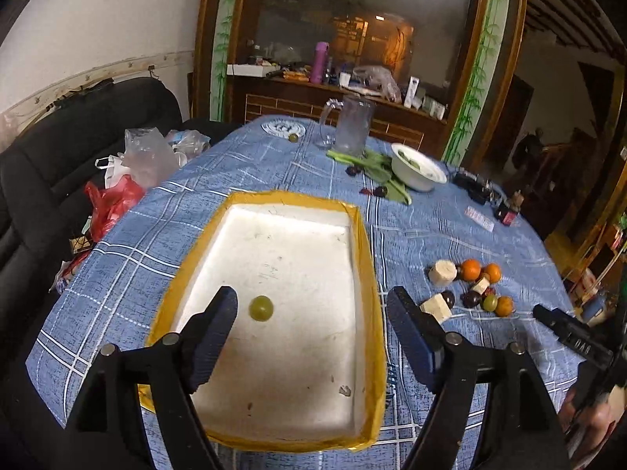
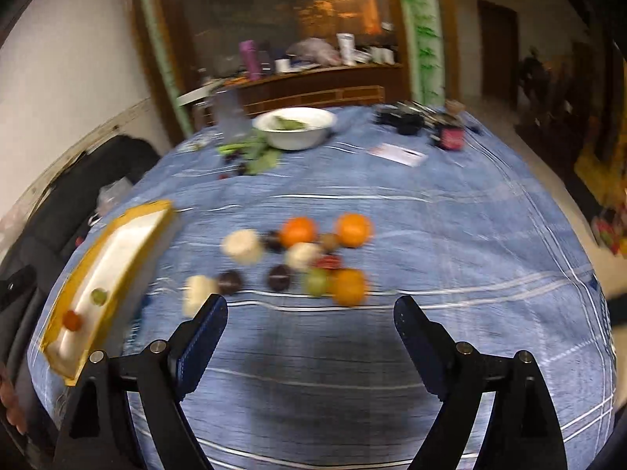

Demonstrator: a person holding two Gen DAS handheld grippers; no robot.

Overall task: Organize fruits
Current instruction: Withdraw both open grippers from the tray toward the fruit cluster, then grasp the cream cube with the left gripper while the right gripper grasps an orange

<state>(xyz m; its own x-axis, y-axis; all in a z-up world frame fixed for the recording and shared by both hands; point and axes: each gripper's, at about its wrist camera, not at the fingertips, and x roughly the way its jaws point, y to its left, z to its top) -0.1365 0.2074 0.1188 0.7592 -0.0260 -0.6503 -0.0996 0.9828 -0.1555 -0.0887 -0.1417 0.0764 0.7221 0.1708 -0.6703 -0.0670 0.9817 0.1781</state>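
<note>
Blue plaid table: foam tray, fruit cluster, white bowl, glass pitcher, greens.

Blue plaid tablecloth; white tray edged yellow; green grape; orange tangerines.

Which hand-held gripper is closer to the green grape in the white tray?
Left. The left hand-held gripper hangs open right over the green grape in the tray; the right hand-held gripper is off beside the tray, facing the fruit pile.

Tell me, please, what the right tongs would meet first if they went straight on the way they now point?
Probably the fruit cluster: the right tongs, open and empty, point at the green grape and the dark plum. Blur leaves the exact line unclear.
</note>
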